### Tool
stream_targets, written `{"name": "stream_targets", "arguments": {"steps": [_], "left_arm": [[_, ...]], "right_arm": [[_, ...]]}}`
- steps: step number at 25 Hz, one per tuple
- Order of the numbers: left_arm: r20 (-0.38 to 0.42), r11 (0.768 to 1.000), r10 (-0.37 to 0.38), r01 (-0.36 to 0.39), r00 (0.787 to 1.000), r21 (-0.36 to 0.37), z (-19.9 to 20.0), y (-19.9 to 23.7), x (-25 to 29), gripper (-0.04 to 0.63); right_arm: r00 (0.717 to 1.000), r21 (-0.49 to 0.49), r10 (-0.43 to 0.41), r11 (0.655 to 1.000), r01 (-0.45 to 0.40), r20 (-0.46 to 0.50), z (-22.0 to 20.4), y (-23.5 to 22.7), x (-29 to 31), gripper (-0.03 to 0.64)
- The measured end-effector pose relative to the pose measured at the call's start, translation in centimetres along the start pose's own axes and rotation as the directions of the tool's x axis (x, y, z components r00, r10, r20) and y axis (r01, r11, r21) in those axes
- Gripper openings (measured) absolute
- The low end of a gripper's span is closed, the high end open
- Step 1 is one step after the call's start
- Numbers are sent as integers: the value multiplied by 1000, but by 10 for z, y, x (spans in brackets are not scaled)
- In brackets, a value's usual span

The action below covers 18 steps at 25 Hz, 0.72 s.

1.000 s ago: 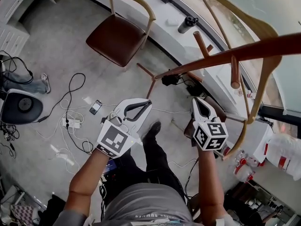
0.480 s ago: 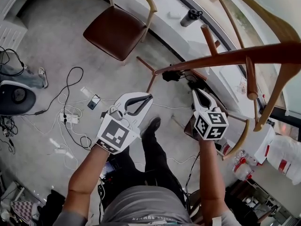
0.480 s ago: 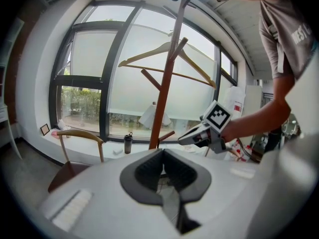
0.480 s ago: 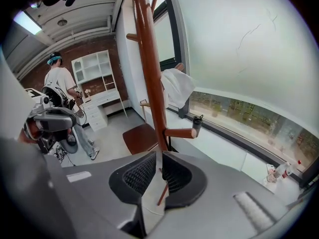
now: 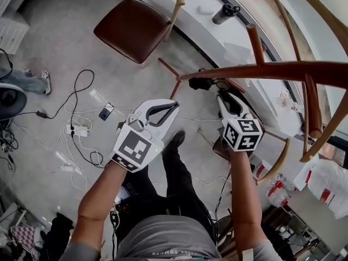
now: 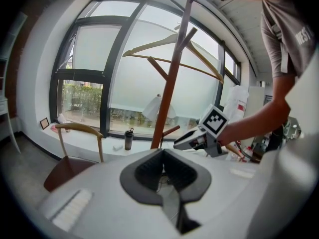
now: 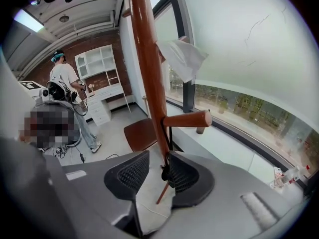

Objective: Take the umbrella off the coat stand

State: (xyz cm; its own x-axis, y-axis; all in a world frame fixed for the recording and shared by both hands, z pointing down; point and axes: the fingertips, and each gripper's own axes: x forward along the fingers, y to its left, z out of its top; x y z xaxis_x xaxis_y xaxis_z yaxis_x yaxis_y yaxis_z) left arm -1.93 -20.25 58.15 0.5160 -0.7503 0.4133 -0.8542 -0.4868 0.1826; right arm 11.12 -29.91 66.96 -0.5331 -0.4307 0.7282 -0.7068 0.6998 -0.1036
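The brown wooden coat stand [image 5: 261, 70] crosses the head view, its pole [image 7: 144, 59] rising straight ahead in the right gripper view. From a low peg [image 7: 187, 119] a black strap [image 7: 167, 133] hangs down to the dark folded umbrella [image 5: 200, 84], mostly hidden behind my right pad. My right gripper [image 7: 157, 158] [image 5: 224, 99] is close to the pole. Its jaws are opening, and the pads press on nothing. My left gripper [image 5: 173, 107] hovers left of the stand, shut and empty. From the left gripper view I see the pole [image 6: 172, 83] and the right gripper [image 6: 177, 144].
A chair with a brown seat [image 5: 133, 29] stands at the back, and a dark bottle [image 5: 224, 14] sits on the window sill. Cables and a power strip [image 5: 79, 129] lie on the floor at left. Wooden hangers [image 6: 169, 44] hang high on the stand. A person [image 7: 67, 93] stands far off.
Both grippers have sunk lower beside the stand. The right jaws, shut a second ago, now stand apart. The left gripper looks unchanged.
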Motion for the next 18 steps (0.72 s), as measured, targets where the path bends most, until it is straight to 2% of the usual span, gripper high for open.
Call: {"name": "stream_targets", "arguments": {"steps": [12,18], "left_arm": [[-1,998,39,-39,999,-42,-27,27,14,2],[-13,997,49,-50,999,-57,-48,32,21,3]], "right_arm": [[999,-17,25,1000,-26,-48,-28,-5,60,232],[997,-40,18,999,-21,-74,-46,-16,93,259]]}}
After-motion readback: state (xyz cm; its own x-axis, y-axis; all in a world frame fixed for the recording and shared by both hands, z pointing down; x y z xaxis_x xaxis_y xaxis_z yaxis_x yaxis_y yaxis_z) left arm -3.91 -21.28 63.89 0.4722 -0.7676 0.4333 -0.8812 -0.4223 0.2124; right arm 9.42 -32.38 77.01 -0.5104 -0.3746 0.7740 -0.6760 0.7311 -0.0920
